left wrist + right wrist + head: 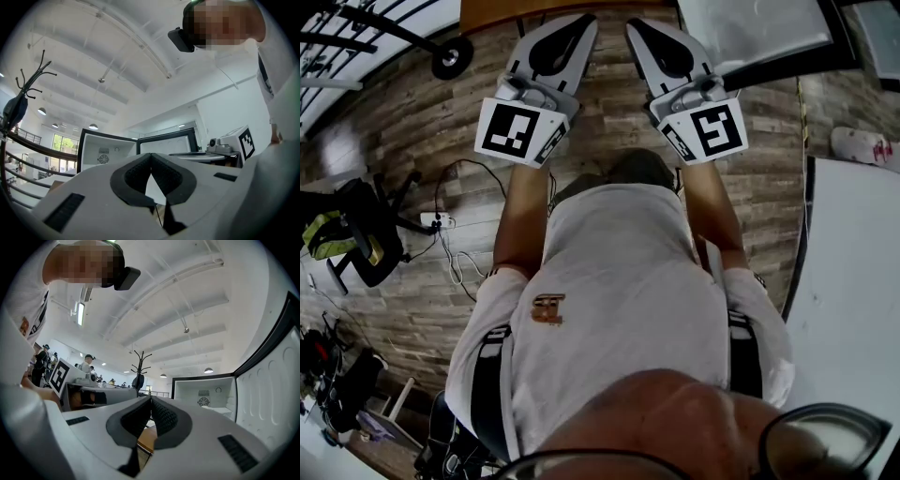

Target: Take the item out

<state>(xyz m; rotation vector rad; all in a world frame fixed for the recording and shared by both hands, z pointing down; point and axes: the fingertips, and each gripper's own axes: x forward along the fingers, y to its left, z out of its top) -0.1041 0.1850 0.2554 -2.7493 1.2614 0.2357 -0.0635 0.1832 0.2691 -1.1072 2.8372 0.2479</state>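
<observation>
Left gripper and right gripper both clamped shut on nothing, held up facing the open mini fridge; item unseen, nothing taken out yet.

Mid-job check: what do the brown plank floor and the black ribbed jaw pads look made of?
Brown plank floor: wood or wood-look laminate, slight sheen; grain and staggered seams show. Black ribbed pads on the shut left gripper: probably rubber or foam, matte; fine ridges, no shine.

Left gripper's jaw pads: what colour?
Black, with a ribbed texture, set in pale grey jaws. The pads show best in the left gripper view.
</observation>
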